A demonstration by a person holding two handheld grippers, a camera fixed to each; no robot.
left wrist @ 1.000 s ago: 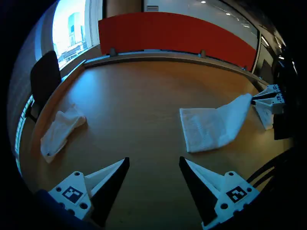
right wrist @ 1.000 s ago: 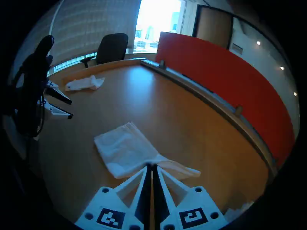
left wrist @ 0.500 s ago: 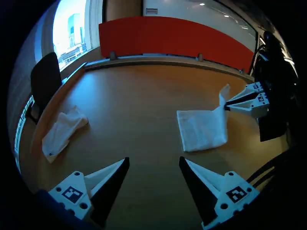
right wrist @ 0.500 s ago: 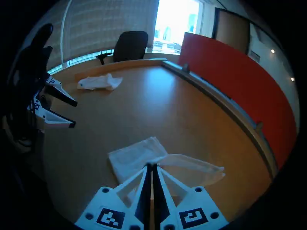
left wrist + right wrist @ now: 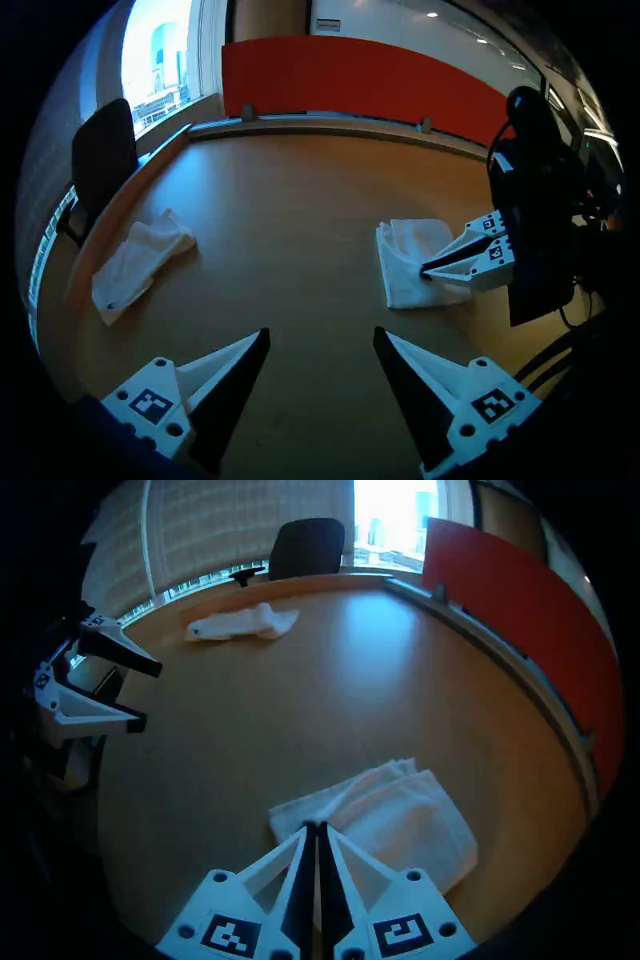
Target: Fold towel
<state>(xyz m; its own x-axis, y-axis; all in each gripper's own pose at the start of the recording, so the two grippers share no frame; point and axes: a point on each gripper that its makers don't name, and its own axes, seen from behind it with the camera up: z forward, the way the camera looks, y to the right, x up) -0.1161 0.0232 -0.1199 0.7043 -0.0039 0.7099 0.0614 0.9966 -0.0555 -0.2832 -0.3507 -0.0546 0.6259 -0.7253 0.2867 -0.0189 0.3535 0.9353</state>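
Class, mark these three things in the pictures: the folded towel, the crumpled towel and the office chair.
folded towel (image 5: pixel 400 824), right gripper view, middle of its top layer.
crumpled towel (image 5: pixel 140 260), left gripper view, middle of the heap.
office chair (image 5: pixel 308 548), right gripper view, its backrest.

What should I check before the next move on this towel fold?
1. Folded towel lying flat on table: ok.
2. Layers lined up: not ok, the edges fan apart at the far side.
3. Right gripper shut at the towel's near edge: ok.
4. Cloth pinched between its fingers: cannot tell.
5. Left gripper open and off the towel: ok.
6. Crumpled towel well away from the fold: ok.
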